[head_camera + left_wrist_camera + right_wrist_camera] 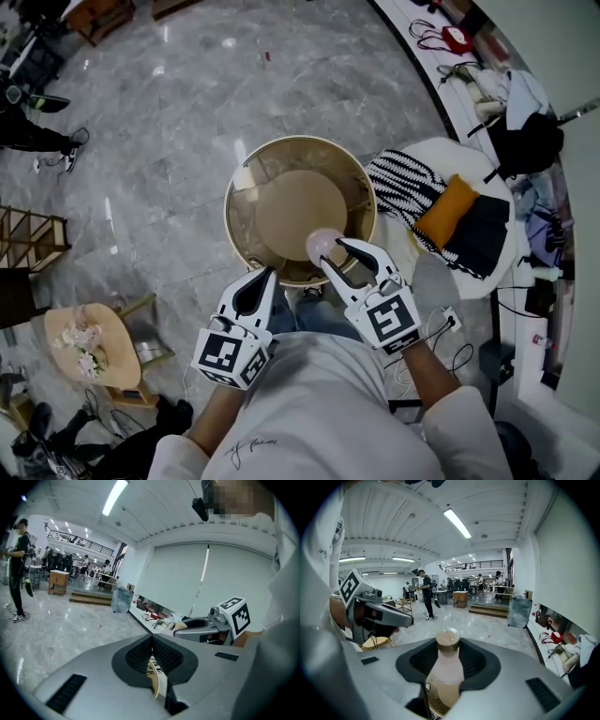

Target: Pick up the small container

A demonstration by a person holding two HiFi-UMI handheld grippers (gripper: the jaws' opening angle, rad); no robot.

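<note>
The small container (323,246) is a pale pink bottle with a beige cap (447,638). It stands upright between the jaws of my right gripper (334,253), which is shut on its body (445,672). I hold it above the near rim of a round, gold-edged table (236,184). My left gripper (263,278) hovers beside it at the left, just off the table's near rim. Its ribbed pads (140,656) meet in a thin line with nothing between them. In the left gripper view the right gripper (206,626) shows sideways at the right.
A white seat (427,155) at the right carries a striped cloth (398,183), an orange cushion (445,211) and a dark one. A straw hat (84,339) lies on a stool at lower left. Cables (455,349) trail by my right arm. A person in black (426,595) stands far off.
</note>
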